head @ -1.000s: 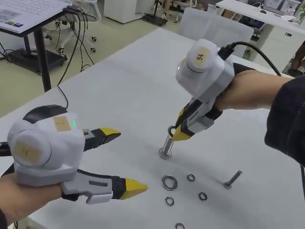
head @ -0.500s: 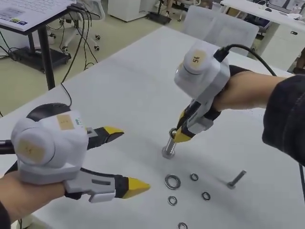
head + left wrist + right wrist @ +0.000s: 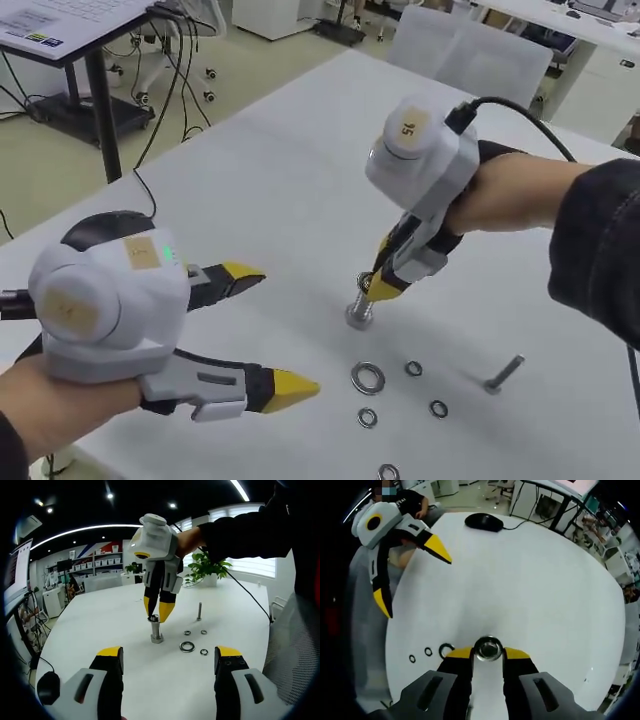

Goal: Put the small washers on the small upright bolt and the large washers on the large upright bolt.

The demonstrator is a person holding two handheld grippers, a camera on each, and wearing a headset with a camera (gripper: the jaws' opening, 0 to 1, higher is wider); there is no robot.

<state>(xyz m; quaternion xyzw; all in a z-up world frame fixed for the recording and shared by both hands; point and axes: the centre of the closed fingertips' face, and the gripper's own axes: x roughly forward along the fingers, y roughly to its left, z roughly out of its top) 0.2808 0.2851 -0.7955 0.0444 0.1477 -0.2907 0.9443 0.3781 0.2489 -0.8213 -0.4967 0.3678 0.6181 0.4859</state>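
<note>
Washers (image 3: pixel 368 377) lie loose near the desk's (image 3: pixel 300 150) front edge as our right gripper (image 3: pixel 373 287), jaws pinched on a large washer (image 3: pixel 480 645), hangs directly above the large upright bolt (image 3: pixel 359 312), axis vertical; our left gripper (image 3: pixel 280 328) gapes empty, farther off.

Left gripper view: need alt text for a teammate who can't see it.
The right gripper reaches down, jaws closed on a washer at the top of the large upright bolt on a white table. Beside it lie one large washer and three small washers, with the small upright bolt behind. The left gripper frames the bottom, jaws open.
</note>
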